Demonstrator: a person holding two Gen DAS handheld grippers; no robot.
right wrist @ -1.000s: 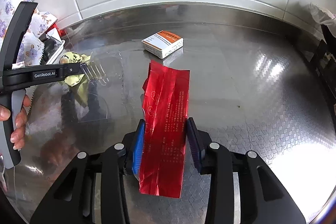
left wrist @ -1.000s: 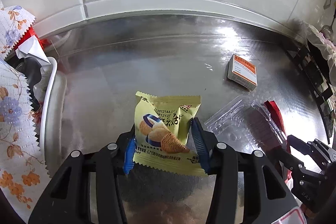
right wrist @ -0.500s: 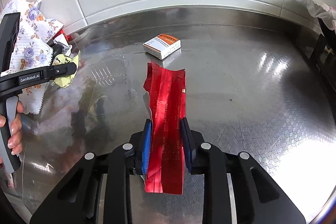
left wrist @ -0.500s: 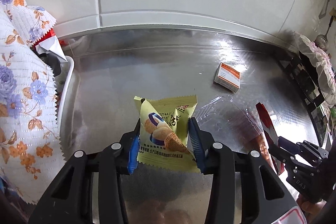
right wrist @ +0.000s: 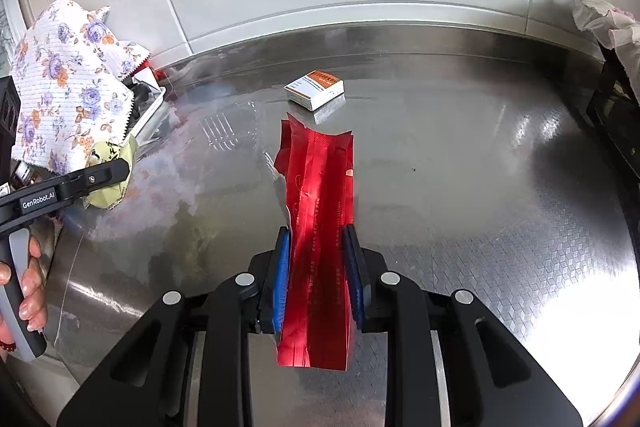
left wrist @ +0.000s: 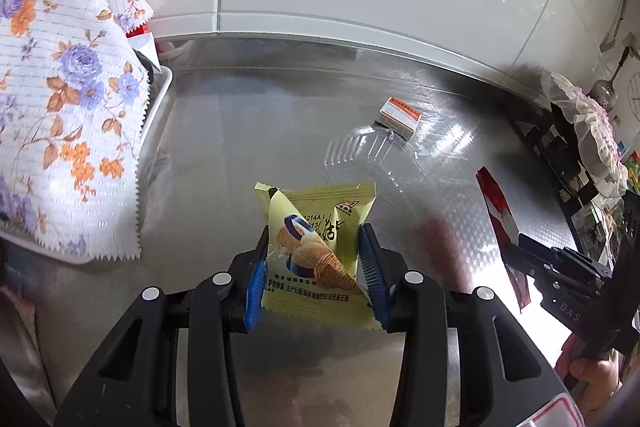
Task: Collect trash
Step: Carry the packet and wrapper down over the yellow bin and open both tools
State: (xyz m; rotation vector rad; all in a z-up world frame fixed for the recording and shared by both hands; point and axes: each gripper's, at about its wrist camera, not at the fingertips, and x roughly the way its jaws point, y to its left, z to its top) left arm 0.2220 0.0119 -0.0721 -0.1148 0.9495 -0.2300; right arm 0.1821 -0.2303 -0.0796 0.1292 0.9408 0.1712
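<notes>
Both tongs grip wrappers above countertop.

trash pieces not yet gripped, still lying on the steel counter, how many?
2: the small box near the back wall, the clear plastic tray just in front of it. More may be hidden.

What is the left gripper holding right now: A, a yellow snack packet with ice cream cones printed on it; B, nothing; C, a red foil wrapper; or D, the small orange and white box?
A: the left gripper has its blue pads closed on the yellow snack packet, while the red foil wrapper sits in the right gripper and the small box lies on the steel counter.
</notes>
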